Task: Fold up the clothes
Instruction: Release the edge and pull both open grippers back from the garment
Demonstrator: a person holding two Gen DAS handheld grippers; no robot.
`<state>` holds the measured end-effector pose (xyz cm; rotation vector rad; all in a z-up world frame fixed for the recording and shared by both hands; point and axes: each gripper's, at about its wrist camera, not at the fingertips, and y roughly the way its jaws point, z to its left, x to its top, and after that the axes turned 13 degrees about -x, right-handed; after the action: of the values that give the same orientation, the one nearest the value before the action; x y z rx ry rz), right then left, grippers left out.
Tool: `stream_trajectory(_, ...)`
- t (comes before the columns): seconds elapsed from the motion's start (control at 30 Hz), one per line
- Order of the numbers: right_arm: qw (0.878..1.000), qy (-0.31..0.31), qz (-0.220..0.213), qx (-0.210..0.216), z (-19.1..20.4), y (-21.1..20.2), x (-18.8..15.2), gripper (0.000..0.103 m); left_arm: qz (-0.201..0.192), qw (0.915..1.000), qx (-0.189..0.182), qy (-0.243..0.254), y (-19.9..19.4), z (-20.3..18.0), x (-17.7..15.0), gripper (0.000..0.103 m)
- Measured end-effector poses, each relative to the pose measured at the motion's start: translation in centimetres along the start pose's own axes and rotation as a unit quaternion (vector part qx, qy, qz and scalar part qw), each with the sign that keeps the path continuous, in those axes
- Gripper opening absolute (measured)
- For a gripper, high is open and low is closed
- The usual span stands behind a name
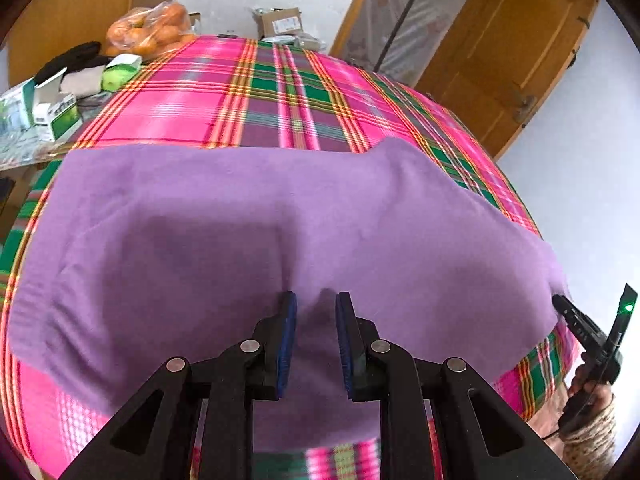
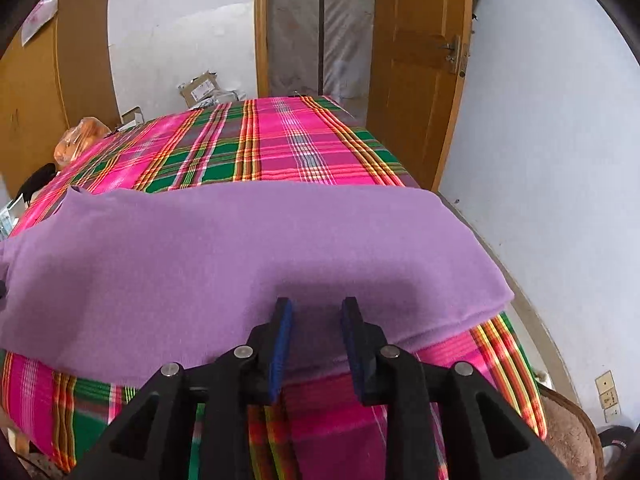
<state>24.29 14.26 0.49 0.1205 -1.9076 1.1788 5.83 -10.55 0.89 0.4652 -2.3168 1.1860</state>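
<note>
A purple garment (image 1: 248,216) lies spread flat across the pink and green plaid cloth (image 1: 280,92) that covers the table. My left gripper (image 1: 316,300) hovers low over the garment's near middle, jaws apart, with nothing clamped between its blue pads (image 1: 287,336). In the right wrist view the same purple garment (image 2: 248,240) fills the middle of the frame. My right gripper (image 2: 317,305) stands open just above the garment's near edge, close to the right corner. The left wrist view shows the right gripper (image 1: 592,340) at the garment's right end, held by a hand (image 1: 588,396).
At the table's far left sit a bag of oranges (image 1: 150,30), small green and white boxes (image 1: 56,112) and dark clothing (image 1: 72,60). A wooden door (image 2: 420,64) and white wall (image 2: 560,160) stand to the right. A cardboard box (image 1: 280,22) lies behind the table.
</note>
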Motion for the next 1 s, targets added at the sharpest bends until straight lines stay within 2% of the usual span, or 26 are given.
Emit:
stream_trajectory(0.1,1.0,0.0,0.0,0.002,1.0,-0.8,-0.1,0.029,-0.009,0.9999,-0.008,-0.009,-0.8,0.6,-0.4,0.02)
stream_trajectory(0.13,1.0,-0.006,-0.002,0.012,1.7,-1.1,-0.2,0.029,-0.011,0.9999,0.001,-0.011,-1.1,0.8,-0.5,0.02)
stream_trajectory(0.2,0.999,-0.028,-0.006,0.029,3.1,-1.6,-0.4,0.029,-0.013,0.9998,0.005,-0.012,-1.8,1.3,-0.8,0.02)
stream_trajectory(0.37,0.996,-0.08,-0.025,0.035,6.6,-3.1,-1.2,0.029,-0.026,0.9993,0.022,-0.018,-3.9,2.8,-1.6,0.02)
stream_trajectory(0.57,0.99,-0.113,-0.03,0.074,9.9,-4.5,-1.5,0.029,-0.048,0.9972,0.016,-0.054,-6.7,5.5,-2.3,0.02)
stream_trajectory(0.73,0.985,-0.141,-0.038,0.096,12.9,-5.6,-1.7,0.029,-0.065,0.9934,0.018,-0.092,-8.4,7.8,-2.8,0.02)
stream_trajectory(1.0,0.967,-0.193,-0.046,0.159,18.2,-6.7,-1.4,0.029,-0.073,0.9928,0.014,-0.094,-9.0,8.8,-2.8,0.021)
